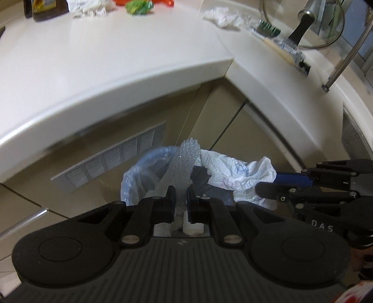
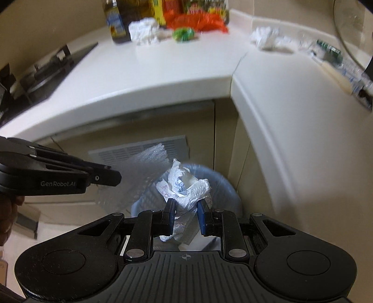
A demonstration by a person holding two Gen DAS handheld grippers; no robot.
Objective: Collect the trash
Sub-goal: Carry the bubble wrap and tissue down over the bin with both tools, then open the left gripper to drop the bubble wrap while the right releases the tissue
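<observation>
White countertop wraps around a corner above beige cabinet doors, one carrying a louvred vent. Below, on the floor, stands a blue-lined trash bin, directly under both grippers. Back on the counter sit bottles, an orange bag, a green wrapper and more crumpled tissue. The right gripper is clamped on a scribbled paper towel; the left gripper is clenched on a strip of bubble wrap.
</observation>
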